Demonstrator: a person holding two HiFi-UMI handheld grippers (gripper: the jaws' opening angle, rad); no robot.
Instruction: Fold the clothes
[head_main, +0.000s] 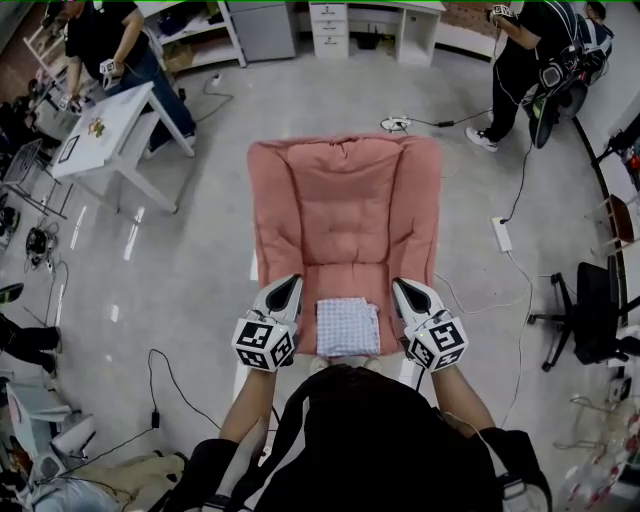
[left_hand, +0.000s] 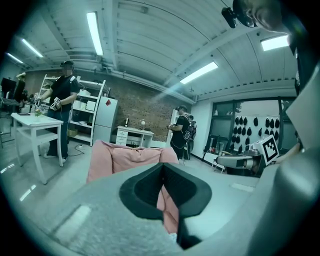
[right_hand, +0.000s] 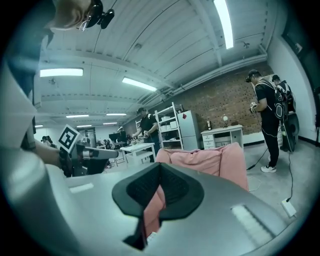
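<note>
Your left hand-held gripper (head_main: 285, 292) and right hand-held gripper (head_main: 413, 296) are both closed and empty, flanking the folded checked cloth (head_main: 347, 326) on the seat of the pink chair (head_main: 345, 200). It looks light, soft and floppy, so pinch a corner or folded edge.

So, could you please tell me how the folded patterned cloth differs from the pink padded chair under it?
The small folded white cloth with a fine pattern is a flat, neat square; the large pink padded chair is puffy and tufted, with raised sides. The cloth is pale, the chair plain pink. The cloth covers only part of the chair's seat. Both are soft fabric.
</note>
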